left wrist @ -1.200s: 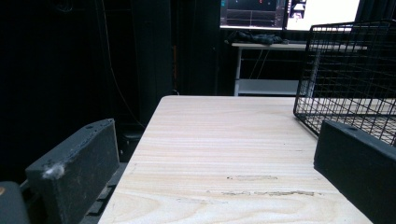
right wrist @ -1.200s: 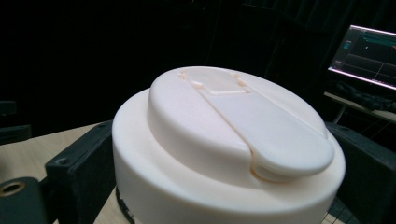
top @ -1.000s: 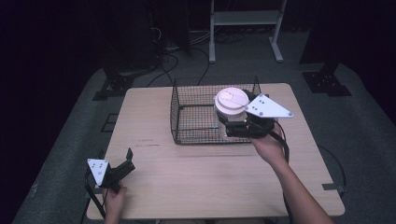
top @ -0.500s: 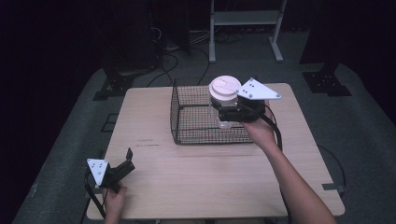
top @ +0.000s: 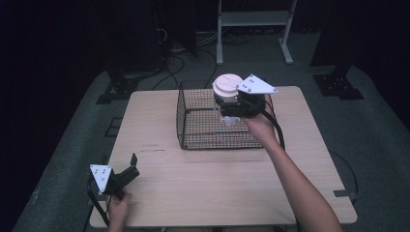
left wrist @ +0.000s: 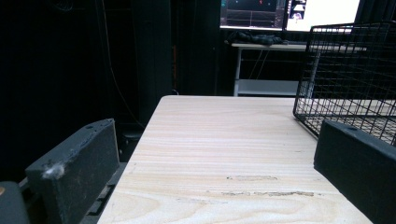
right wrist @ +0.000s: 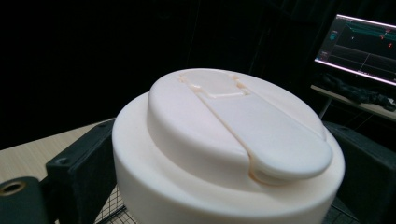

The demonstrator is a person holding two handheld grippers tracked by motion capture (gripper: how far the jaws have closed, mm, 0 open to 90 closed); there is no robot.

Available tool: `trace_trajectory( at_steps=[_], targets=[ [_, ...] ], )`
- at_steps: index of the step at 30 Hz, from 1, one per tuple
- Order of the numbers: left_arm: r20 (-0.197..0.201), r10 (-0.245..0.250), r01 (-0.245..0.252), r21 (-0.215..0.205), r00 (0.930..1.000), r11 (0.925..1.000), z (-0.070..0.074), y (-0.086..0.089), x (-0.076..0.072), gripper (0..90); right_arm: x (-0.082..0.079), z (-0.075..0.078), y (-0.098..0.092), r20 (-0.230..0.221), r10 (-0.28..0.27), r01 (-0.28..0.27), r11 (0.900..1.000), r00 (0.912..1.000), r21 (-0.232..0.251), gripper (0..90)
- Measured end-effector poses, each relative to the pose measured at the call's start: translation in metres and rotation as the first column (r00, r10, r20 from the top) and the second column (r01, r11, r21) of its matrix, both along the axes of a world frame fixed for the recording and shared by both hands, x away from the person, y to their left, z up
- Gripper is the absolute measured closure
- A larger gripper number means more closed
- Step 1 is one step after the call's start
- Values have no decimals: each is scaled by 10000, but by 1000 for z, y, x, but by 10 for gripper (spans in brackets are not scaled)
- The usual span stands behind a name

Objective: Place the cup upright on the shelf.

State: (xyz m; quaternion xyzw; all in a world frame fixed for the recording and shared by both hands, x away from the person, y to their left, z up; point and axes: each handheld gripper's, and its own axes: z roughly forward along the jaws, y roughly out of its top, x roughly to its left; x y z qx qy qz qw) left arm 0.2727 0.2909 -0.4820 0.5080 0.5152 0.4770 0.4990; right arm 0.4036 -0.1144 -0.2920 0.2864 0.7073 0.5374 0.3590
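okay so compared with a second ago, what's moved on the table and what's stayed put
The right gripper, its jaws shut on the white-lidded container, carried it away from the person and a little leftward: from the wire basket's near right rim to over its far right part. Nothing was taken or released. The left gripper, open, stayed at the table's near left corner, and the basket stayed put.
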Motion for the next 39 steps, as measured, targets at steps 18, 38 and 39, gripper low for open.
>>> trace_trajectory(
  at_steps=[18,38,39],
  targets=[
    [4,-24,24,-2,10000,10000,0,0,0,0,32,-25,13,-238,-82,78,9998,9997,-203,45],
    [40,-47,47,-95,10000,9999,0,1,0,0,61,-54,13,-680,-112,123,9998,9976,156,45],
    [39,-52,53,-98,10000,9999,0,1,0,0,63,-56,13,-712,-84,95,9999,9974,141,45]
  ],
)
